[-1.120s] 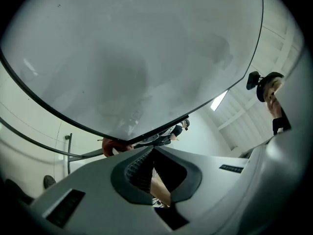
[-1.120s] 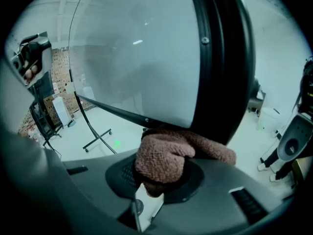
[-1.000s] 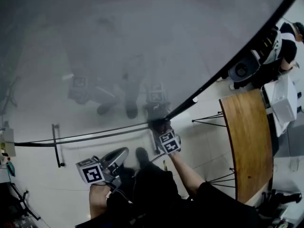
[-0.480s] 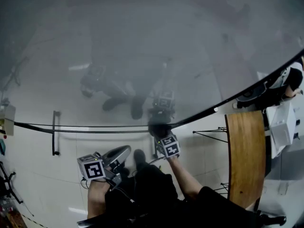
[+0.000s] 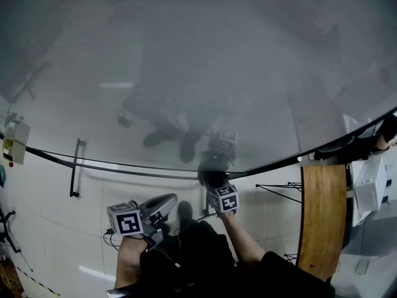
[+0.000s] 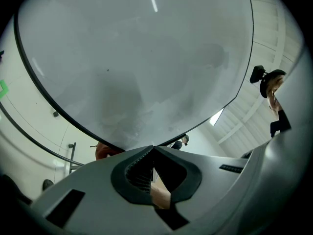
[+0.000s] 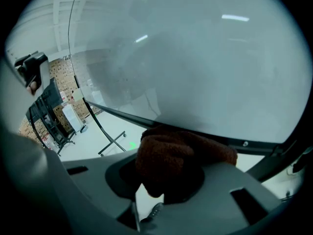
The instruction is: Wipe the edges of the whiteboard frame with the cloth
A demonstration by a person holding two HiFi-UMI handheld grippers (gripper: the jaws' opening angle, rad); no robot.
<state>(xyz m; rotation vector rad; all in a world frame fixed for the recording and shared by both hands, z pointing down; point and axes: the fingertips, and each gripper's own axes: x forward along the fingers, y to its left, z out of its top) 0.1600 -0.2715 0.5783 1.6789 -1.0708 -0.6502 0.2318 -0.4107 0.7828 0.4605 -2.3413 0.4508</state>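
– While your right gripper (image 5: 213,182) pinches the dark brown cloth (image 7: 183,153) tight between its jaws, that cloth sits pressed against the black lower edge of the whiteboard frame (image 5: 136,169), just below the middle of the head view.

– Over the last second it has hardly travelled along that edge. Measured against the upright stand bar (image 5: 75,166) at the left of the picture, your gripper is about as far from it as before. What changed is your viewpoint: the right half of the frame, which climbed steeply to the upper right, now runs flatter and lower.

– So you look to be partway through the bottom edge, dwelling on one spot. The stretches towards either side are probably still to wipe.

– Your left gripper (image 6: 153,148) hangs at lower left of centre in the head view. Its jaws are pressed together on nothing, and it is well apart from the frame.

– Is there any writing to read out?

– None that is legible. The marker cubes (image 5: 223,198) on your grippers carry black-and-white square patterns, not letters. The whiteboard (image 5: 198,73) is blank grey with only dim reflections. No brand or label shows on the cloth, nor on the wooden table (image 5: 322,216) at the right.
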